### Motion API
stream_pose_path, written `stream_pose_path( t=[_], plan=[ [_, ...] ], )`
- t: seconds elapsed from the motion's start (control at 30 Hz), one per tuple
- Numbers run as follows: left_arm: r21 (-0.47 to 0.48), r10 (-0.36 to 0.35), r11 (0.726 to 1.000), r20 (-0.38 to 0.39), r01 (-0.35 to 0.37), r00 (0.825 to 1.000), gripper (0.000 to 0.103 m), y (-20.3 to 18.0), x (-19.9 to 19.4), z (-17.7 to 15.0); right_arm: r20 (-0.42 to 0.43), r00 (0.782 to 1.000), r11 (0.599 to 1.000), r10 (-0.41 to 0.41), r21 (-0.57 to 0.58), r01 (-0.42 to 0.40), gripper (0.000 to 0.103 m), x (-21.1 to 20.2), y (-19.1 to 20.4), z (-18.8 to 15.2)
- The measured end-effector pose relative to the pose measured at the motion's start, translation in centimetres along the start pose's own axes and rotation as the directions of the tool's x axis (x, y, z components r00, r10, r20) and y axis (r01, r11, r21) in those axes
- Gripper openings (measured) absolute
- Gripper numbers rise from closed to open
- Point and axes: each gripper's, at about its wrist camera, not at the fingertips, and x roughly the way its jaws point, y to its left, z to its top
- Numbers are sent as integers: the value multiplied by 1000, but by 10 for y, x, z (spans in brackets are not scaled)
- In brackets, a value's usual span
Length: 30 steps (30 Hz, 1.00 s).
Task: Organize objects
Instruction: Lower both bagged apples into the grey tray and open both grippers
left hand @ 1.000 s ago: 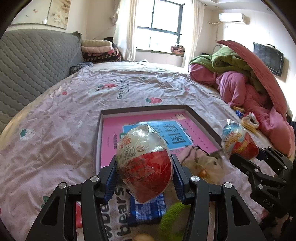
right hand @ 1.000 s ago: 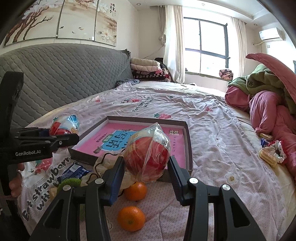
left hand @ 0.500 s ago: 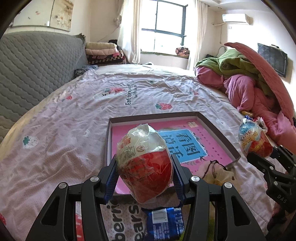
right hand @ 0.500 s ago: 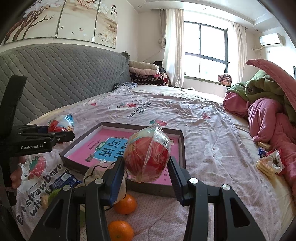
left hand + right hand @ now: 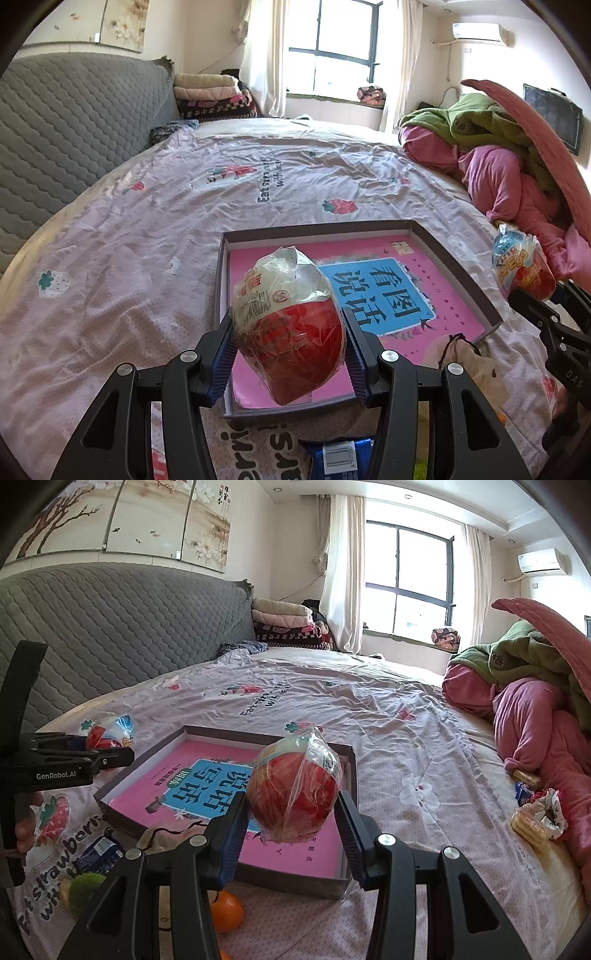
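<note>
1. The left gripper [image 5: 289, 354] pinches a wrapped egg toy [image 5: 288, 325], long axis pointing to 12 o'clock, above the box tray's [image 5: 458, 273] near left corner.
2. The right gripper [image 5: 291, 827] pinches a second egg toy [image 5: 293, 794] over the tray's right side, so I'd say both need only lowering.

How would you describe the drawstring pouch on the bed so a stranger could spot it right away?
Find the shallow box with the pink book on the bedspread. At its near corner lies a beige drawstring pouch, against the box wall. Unlike the shiny blue snack packet and orange nearby, it is soft cloth with a dark cord.
</note>
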Motion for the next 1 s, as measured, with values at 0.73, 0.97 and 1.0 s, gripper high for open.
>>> stream_pose_path(
  t=[0.73, 0.97, 1.0],
  plan=[
    [27, -10, 1000, -89, 12, 996, 54, -3, 44, -6, -145, 988, 997, 49, 68, -40, 48, 49, -18, -13],
    [32, -17, 999, -118, 21, 993, 54, -4, 53, -12, -195, 979, 996, 54, 86, -37, 48, 59, -21, -21],
    [31, -16, 999, -119, 20, 993, 54, -4, 54, -13, -198, 979, 996, 55, 86, -39, 48, 60, -21, -22]
  ],
)
